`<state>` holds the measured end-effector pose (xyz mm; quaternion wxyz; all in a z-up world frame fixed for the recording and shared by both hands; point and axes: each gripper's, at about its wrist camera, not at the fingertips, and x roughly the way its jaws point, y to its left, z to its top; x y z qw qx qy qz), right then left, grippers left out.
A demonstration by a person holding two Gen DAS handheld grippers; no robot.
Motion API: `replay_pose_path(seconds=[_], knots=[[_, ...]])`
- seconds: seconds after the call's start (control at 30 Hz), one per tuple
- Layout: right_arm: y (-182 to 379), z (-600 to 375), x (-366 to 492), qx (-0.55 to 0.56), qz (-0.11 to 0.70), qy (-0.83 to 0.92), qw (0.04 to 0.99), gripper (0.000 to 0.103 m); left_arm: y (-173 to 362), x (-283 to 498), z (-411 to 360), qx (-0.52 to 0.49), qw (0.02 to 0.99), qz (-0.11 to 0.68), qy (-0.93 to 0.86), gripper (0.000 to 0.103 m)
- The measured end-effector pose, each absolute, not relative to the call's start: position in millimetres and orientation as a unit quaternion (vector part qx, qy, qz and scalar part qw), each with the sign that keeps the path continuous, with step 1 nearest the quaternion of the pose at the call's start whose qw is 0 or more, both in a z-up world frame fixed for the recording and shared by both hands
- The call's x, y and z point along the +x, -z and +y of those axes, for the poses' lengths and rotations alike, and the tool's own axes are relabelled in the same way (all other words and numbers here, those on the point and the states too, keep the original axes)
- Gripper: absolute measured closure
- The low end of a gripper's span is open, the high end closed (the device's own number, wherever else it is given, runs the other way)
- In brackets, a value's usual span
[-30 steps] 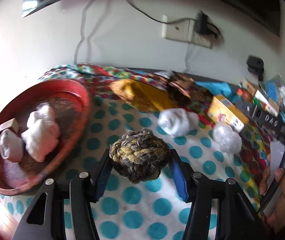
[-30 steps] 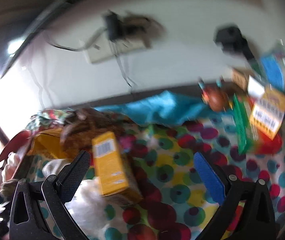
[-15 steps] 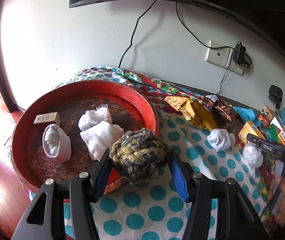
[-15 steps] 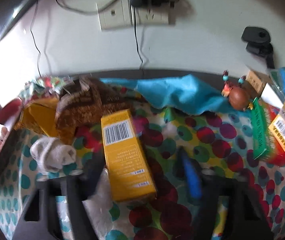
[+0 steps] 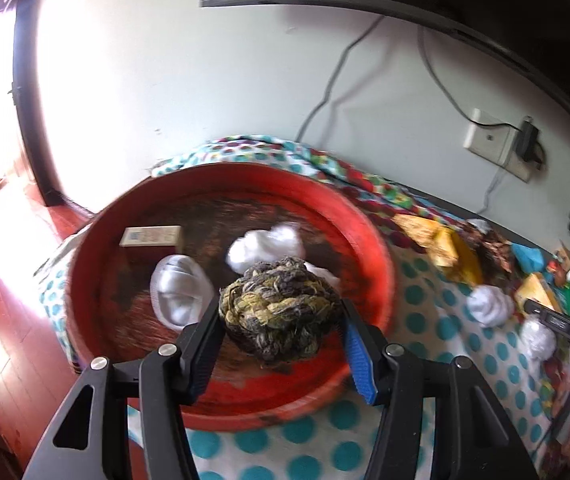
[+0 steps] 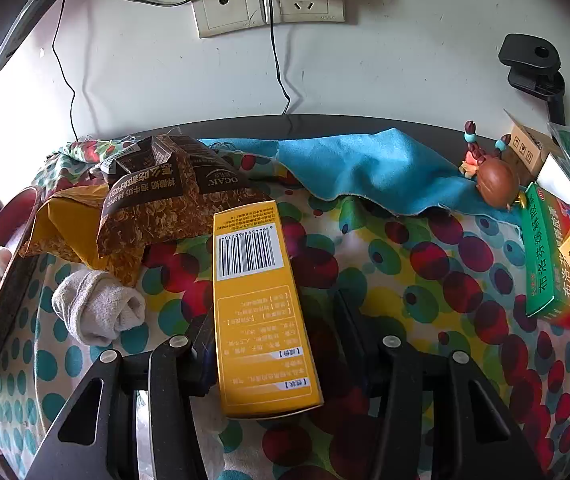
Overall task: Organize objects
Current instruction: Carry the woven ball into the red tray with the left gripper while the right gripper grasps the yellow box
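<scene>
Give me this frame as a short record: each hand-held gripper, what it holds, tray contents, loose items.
left hand-held gripper: shut on braided rope ball, held over red tray
right hand-held gripper: closed around yellow box, which lies on the dotted cloth
tray contents: small box, rolled white socks
loose on cloth: white sock roll, brown snack bag, blue cloth, green box
</scene>
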<state>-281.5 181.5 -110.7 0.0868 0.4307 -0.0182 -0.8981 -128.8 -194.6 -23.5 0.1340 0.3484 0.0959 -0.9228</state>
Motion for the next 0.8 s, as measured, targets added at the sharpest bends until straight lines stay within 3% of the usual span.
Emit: replay_pose_path(seconds=[0.23,0.8], knots=[[107.2,184.0,-278.6,0.422,-0.020,0.902,0.088,0.075,24.0,-137.7,-235.5,0.359,0.185,0.074,0.912,0.046],[96.9,185.3,-270.8,0.395,-0.017,0.915,0.074,0.075,39.1,-158.1,-287.1,0.397,0.253,0.064,0.880,0.046]])
